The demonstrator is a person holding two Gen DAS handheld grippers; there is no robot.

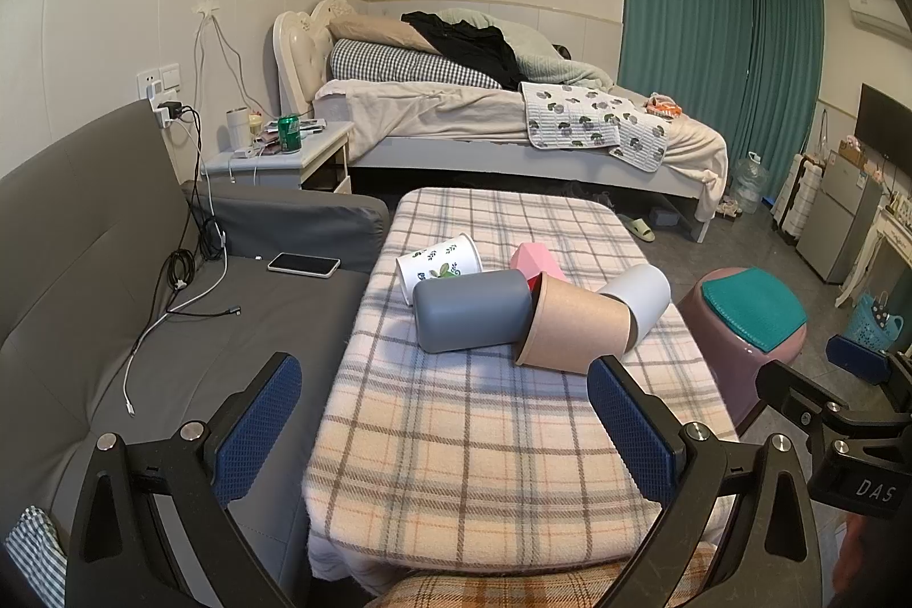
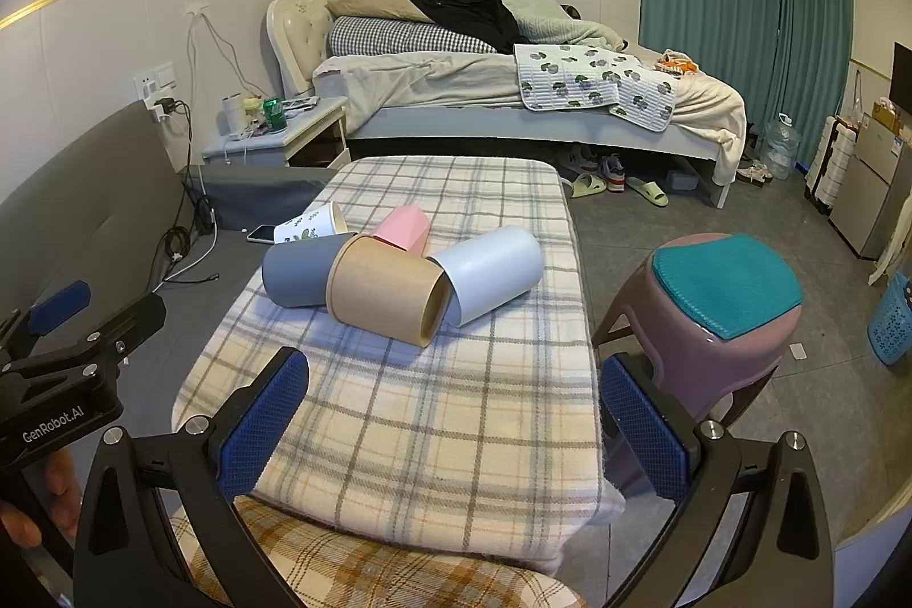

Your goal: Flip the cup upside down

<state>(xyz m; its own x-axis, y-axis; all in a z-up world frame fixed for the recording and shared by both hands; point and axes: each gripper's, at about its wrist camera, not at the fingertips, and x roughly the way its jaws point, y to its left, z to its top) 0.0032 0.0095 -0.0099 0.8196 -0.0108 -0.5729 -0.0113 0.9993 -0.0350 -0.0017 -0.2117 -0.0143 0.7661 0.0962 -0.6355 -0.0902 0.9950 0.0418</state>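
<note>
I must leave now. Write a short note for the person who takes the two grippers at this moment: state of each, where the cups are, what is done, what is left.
Left gripper: open, empty, short of the cups.
Right gripper: open, empty, also short of them.
Five cups lie on their sides on the plaid cloth: blue-grey cup, brown cup, white cup, pink cup, leaf-print cup.
Done: nothing, none stands upside down.
Left: grasp and flip.

"GenRobot.AI" stands on the left gripper (image 2: 60, 317) body; "DAS" on the right gripper (image 1: 855, 368) body.
</note>
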